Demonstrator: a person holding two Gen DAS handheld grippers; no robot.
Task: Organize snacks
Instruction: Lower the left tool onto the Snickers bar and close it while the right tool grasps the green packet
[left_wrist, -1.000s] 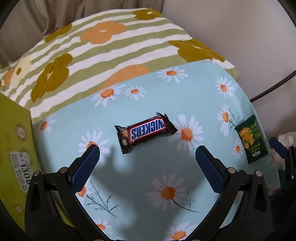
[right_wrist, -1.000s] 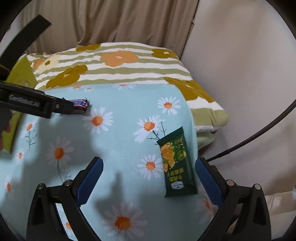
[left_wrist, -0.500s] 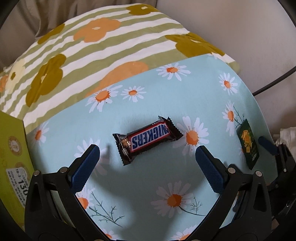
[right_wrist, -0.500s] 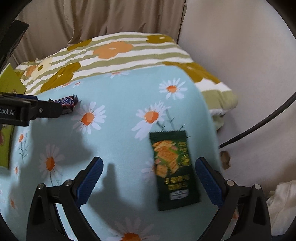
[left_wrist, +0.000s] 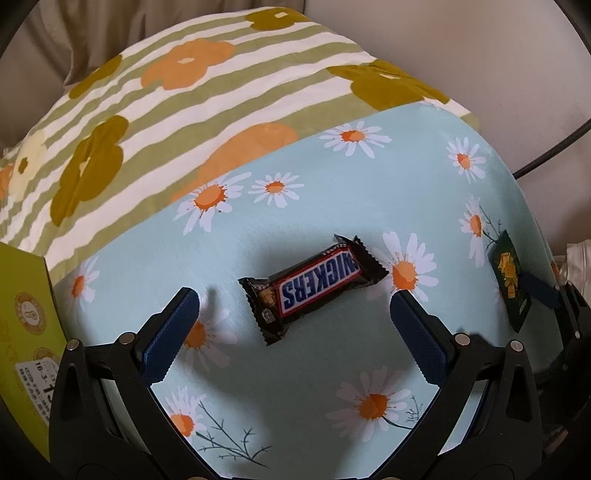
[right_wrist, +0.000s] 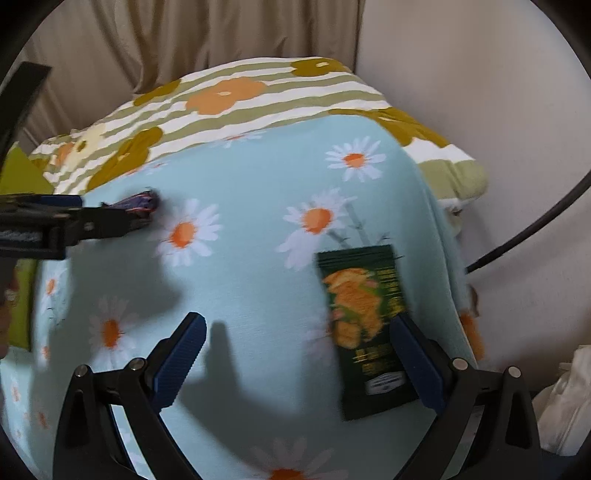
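While both grippers hang with jaws spread wide, two snacks lie on the daisy-print cloth (left_wrist: 332, 206)

The left gripper (left_wrist: 295, 314) holds nothing, and the Snickers bar (left_wrist: 314, 286) lies flat and askew between its blue pads; the right gripper (right_wrist: 299, 339) is just as empty, its right pad at the edge of the dark green snack packet (right_wrist: 365, 321), which lies near the cloth's right edge. A yellow-green box (left_wrist: 26, 332) stands at left, a striped floral quilt (left_wrist: 166, 103) behind

Snickers bar (left_wrist: 314, 286) lying flat, green snack packet (right_wrist: 367, 325) apart
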